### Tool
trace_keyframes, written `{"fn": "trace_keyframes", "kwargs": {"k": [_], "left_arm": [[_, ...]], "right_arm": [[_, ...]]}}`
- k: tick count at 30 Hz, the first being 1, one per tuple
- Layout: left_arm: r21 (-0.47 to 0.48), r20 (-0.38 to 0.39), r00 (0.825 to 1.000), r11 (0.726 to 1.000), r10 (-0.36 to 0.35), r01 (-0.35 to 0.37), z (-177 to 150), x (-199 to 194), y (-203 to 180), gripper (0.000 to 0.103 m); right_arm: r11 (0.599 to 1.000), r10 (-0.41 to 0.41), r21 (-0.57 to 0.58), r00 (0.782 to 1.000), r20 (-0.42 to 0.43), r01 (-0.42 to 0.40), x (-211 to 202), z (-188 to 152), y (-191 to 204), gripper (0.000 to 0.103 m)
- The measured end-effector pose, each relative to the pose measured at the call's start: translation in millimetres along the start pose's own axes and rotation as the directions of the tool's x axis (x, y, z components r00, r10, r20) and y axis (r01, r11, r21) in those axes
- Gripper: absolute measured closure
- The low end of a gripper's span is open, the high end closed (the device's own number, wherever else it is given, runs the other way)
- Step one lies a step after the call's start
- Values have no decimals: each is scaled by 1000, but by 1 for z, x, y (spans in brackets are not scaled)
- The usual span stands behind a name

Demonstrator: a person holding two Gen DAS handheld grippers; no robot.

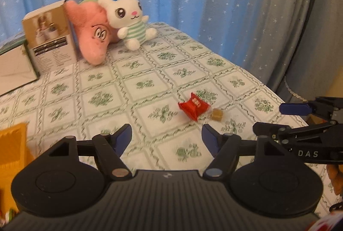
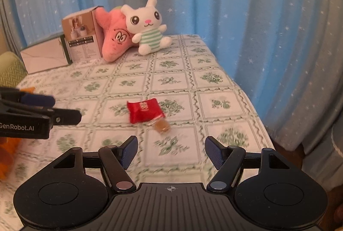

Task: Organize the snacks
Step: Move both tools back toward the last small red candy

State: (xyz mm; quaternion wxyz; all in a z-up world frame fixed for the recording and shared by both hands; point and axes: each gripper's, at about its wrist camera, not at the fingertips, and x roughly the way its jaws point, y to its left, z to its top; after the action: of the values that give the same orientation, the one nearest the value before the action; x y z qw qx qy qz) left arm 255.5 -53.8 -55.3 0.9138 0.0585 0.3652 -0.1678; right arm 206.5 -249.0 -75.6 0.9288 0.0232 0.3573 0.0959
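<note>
Mid-frame on the bench (image 2: 225, 89), a red snack packet (image 2: 144, 110) touches a brown candy (image 2: 162, 126). Left gripper (image 1: 167, 139) and right gripper (image 2: 171, 150) both gape, empty.

The left hand-held gripper (image 1: 166, 138) hangs over the counter (image 1: 133, 89), its jaws wide apart and empty. Just ahead lie a red packet (image 1: 193, 107) and a small brown candy (image 1: 218, 114), touching or nearly so. The right hand-held gripper (image 1: 276, 118) reaches in from the right, near the candy. At the far left stand a box (image 1: 50, 38), a pink plush (image 1: 92, 32) and a white bunny (image 1: 129, 19), pressed together. A yellow thing (image 1: 12, 145) shows at the left edge.
</note>
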Motion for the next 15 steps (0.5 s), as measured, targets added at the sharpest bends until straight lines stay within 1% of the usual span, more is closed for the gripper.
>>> {"fn": "trace_keyframes", "kwargs": {"k": [3,6,9,12,14,15], "left_arm": [[27,-9,999,999,-46,46,7,22,0,32],[86,-22,998,994,-64,66,12,41,-2,32],[140,-21,998,988,-60,63,15,56,-3,32],[162,-23,998,985,-58,61,17,67,-1,32],[179,-17,999,983,-40,42,17,71,2,32],[178,-13,999,983,-34,36,17,72,3,32]], "right_arm": [[1000,15,-14,1000,-12,-15,18,3,-7,33],[999,49,-22,999,-24,-49,32,6,-10,33],[993,88,-80,996,-29,-90,45,10,-7,33],[985,113,-131,993,-36,-116,59,12,-6,33],[980,131,-148,991,-40,-135,69,12,-8,34],[977,136,-159,990,-46,-142,74,12,-8,40]]}}
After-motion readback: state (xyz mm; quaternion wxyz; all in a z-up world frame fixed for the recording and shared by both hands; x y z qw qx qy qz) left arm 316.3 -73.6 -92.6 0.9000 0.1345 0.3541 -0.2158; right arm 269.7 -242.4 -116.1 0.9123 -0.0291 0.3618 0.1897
